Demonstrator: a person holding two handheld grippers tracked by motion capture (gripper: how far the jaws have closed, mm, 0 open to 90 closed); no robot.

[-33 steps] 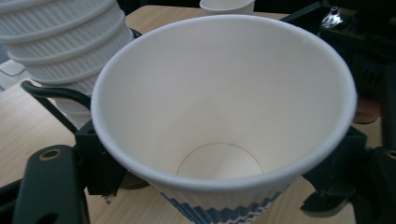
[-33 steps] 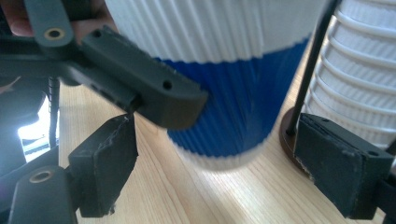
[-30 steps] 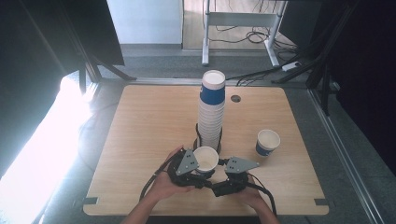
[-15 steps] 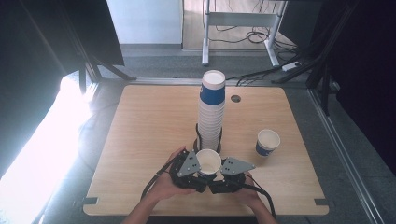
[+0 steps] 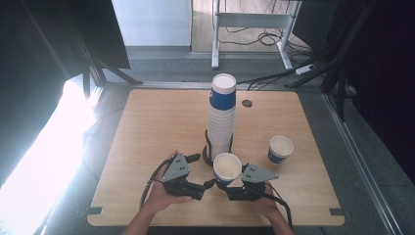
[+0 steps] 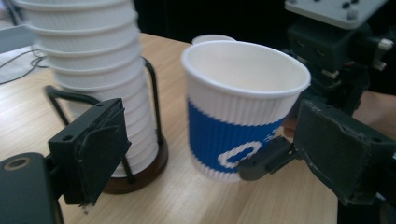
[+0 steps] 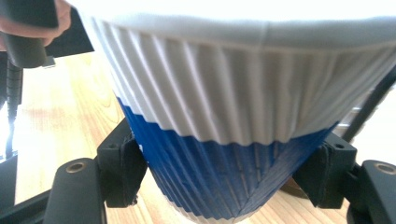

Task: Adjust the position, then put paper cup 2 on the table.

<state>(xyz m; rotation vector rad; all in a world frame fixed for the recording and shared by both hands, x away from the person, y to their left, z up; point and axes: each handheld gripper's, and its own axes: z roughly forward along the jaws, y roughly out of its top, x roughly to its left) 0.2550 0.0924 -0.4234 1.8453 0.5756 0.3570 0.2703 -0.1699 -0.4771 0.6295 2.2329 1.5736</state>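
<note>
A person's two hands work at the near edge of a pale wooden table (image 5: 147, 122), each holding a black two-jaw gripper. Between them stands a ribbed paper cup, white at the top with a blue band below (image 5: 227, 168), upright and open-mouthed, just in front of the tall stack of matching white paper cups (image 5: 221, 117) that rises from a dark round wire holder (image 6: 140, 172).

The right gripper (image 5: 230, 188) has its jaws clamped on the cup's lower blue part; in the right gripper view the two black pads press against the cup (image 7: 224, 140) from either side, and its foot looks to be just clear of the wood.

The left gripper (image 5: 208, 184) sits just beside the cup on the other side. Its jaws have just been opening, and in the left gripper view they stand apart with the cup (image 6: 243, 107) beyond them, neither pad touching it. The right gripper's jaw shows there against the cup's blue band.

A second cup of the same kind (image 5: 280, 149) stands alone further right on the table, well apart from the held one.
</note>
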